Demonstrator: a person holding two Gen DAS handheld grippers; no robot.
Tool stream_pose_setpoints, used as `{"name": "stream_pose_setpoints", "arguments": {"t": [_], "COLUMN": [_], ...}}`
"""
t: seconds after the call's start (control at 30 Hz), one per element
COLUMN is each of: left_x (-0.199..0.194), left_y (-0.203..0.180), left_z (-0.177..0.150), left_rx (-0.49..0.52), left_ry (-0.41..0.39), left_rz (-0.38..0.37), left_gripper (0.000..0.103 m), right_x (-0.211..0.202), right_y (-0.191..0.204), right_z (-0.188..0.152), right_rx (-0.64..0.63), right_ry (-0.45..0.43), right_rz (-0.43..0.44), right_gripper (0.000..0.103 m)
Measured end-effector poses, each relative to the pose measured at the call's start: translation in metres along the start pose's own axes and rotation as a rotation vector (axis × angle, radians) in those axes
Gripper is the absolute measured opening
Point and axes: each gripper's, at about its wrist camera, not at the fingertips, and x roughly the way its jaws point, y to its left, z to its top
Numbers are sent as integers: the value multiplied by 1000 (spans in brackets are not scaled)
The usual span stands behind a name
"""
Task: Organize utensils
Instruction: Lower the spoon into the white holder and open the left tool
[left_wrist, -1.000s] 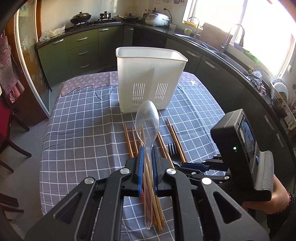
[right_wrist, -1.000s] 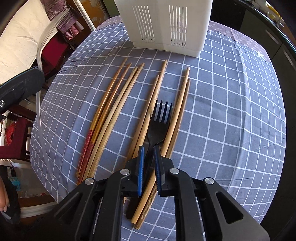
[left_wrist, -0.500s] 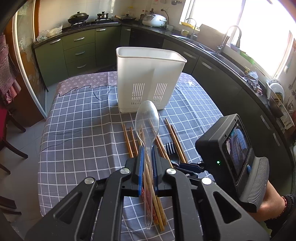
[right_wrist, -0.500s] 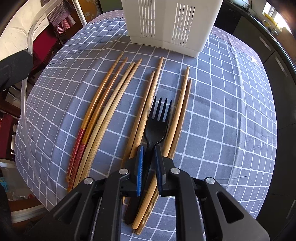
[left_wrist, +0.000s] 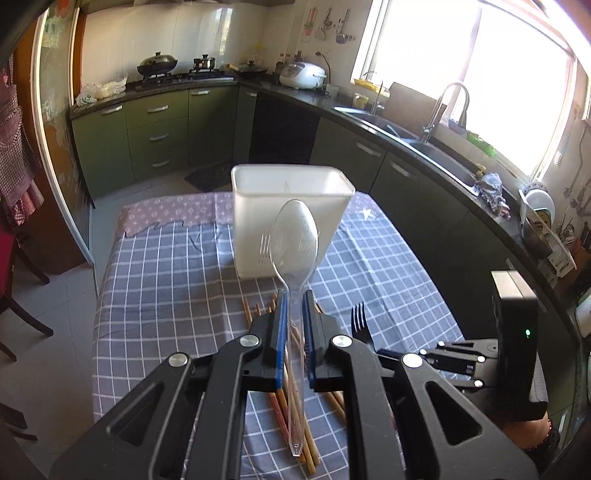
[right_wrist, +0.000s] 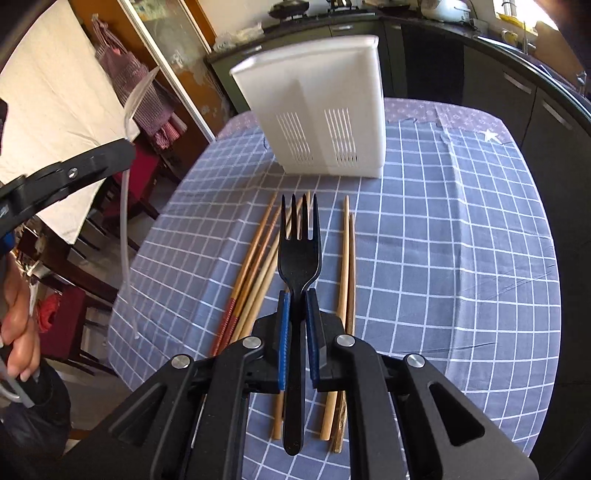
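Observation:
My left gripper (left_wrist: 294, 295) is shut on a clear plastic spoon (left_wrist: 294, 240), bowl forward, held above the table in front of the white slotted utensil holder (left_wrist: 290, 206). My right gripper (right_wrist: 295, 295) is shut on a black plastic fork (right_wrist: 298, 251), tines forward, lifted off the table. The fork also shows in the left wrist view (left_wrist: 360, 323). Several wooden chopsticks (right_wrist: 258, 266) lie on the checked tablecloth below, pointing at the holder (right_wrist: 317, 110). The left gripper's arm (right_wrist: 62, 177) shows at the left of the right wrist view.
The table has a grey checked cloth (left_wrist: 166, 295). Green kitchen cabinets (left_wrist: 159, 133) and a sink counter (left_wrist: 424, 147) run behind and to the right. A red chair (right_wrist: 70, 314) stands at the table's left side.
The right gripper has lifted the black fork off the chopsticks and tilted up toward the holder. The left gripper has risen with the spoon and tilted up.

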Motion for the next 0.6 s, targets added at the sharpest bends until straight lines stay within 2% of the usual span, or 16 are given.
{"name": "stream_pose_setpoints", "arguments": {"t": [0.13, 0.27, 0.37, 0.5, 0.6], "left_x": [-16, -14, 0, 28, 52], "left_y": [-6, -12, -13, -15, -13], "left_z": [43, 86, 113, 137, 146], "left_rx": [1, 2, -5, 30, 37], "left_ry": [-132, -265, -336, -420, -439], "left_rz": [14, 28, 39, 115, 133], "left_gripper": [9, 9, 9, 9, 9], "right_x": [-31, -45, -50, -56, -59], "right_y": [-9, -26, -39, -51, -58], "right_z": [-8, -19, -27, -34, -35], "right_rx": [21, 60, 86, 106, 113], "right_ry": [-82, -102, -112, -135, -150], "right_rz": [68, 128, 151, 162, 170], "right_gripper": [10, 10, 10, 10, 10]}}
